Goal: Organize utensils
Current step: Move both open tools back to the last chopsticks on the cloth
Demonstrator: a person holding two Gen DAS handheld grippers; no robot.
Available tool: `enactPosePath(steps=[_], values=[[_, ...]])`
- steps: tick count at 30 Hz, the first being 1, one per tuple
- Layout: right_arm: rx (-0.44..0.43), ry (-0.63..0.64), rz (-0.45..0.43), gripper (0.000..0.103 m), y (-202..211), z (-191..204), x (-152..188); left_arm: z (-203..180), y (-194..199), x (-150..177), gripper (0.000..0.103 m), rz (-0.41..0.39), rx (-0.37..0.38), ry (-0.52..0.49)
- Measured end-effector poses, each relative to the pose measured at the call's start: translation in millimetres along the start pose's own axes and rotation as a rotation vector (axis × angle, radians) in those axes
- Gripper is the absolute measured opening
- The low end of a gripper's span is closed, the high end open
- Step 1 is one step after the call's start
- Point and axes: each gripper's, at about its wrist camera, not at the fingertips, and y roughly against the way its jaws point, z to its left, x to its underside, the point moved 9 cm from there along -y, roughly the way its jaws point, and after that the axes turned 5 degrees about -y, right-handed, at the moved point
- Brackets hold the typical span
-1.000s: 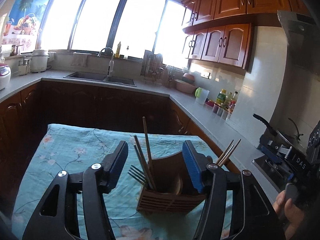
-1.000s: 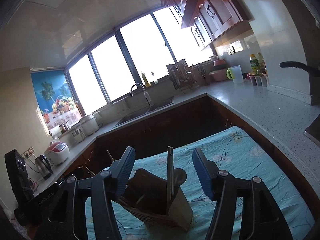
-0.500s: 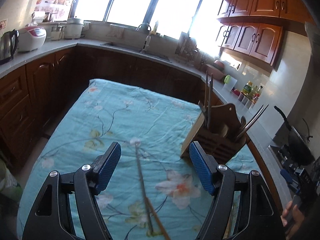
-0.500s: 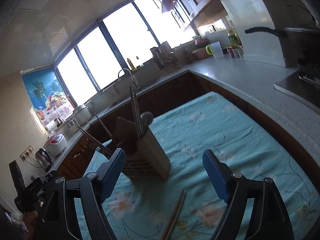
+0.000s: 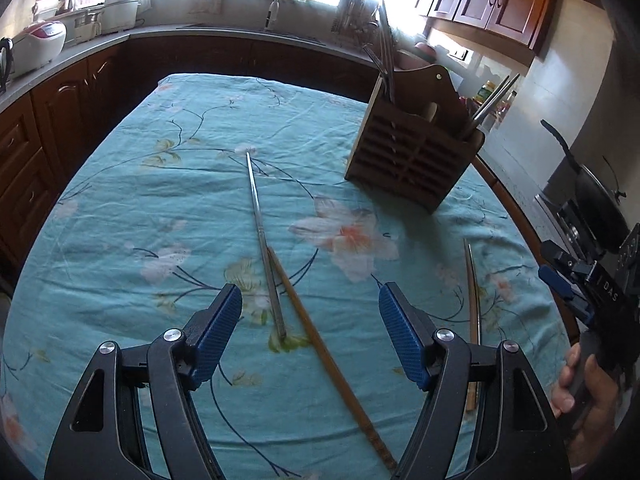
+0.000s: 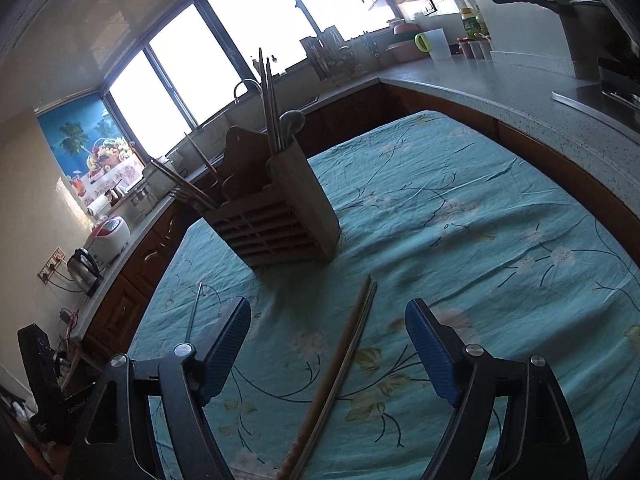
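1. Kitchen counters (image 6: 520, 92) wrap around a table under a teal floral cloth (image 5: 132, 208).
2. Loose on the cloth: a metal chopstick (image 5: 262, 236) touching a wooden chopstick (image 5: 320, 340), and another pair (image 6: 340, 360) nearer the right gripper (image 6: 328, 340).
3. Nothing blocks them.
4. A wooden caddy (image 5: 412, 156) holds upright chopsticks, forks and a spoon.
5. Both the left gripper (image 5: 310, 320) and the right are spread and empty.

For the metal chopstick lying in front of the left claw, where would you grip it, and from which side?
Grip the metal chopstick mid-shaft, beyond where the wooden chopstick touches it. It lies flat on the tablecloth, pointing away from the open left claw, so probably come straight down, one pad on each side.
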Motion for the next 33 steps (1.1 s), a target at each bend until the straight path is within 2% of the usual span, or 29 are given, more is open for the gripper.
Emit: enactPosePath(steps=[9,13,19,22,26,29,33], values=[[0.006,0.025,0.048,0.082,-11,8,19,-3,-10,12,0.072,0.049,0.023,0.019],[0.015,0.045,0.063,0.078,-16,11,24,-9,-16,16,0.064,0.073,0.043,0.021],[0.032,0.071,0.119,0.042,-30,11,34,-12,-26,23,0.052,0.112,0.048,0.019],[0.041,0.081,0.144,0.033,-39,13,38,-13,-31,25,0.05,0.132,0.043,0.016],[0.049,0.094,0.176,0.03,-52,14,40,-14,-38,28,0.039,0.155,0.059,0.024],[0.066,0.1,0.215,0.03,-65,11,43,-15,-47,32,0.035,0.182,0.061,0.021],[0.109,0.106,0.235,0.029,-75,3,44,-19,-53,29,0.029,0.172,0.053,-0.011]])
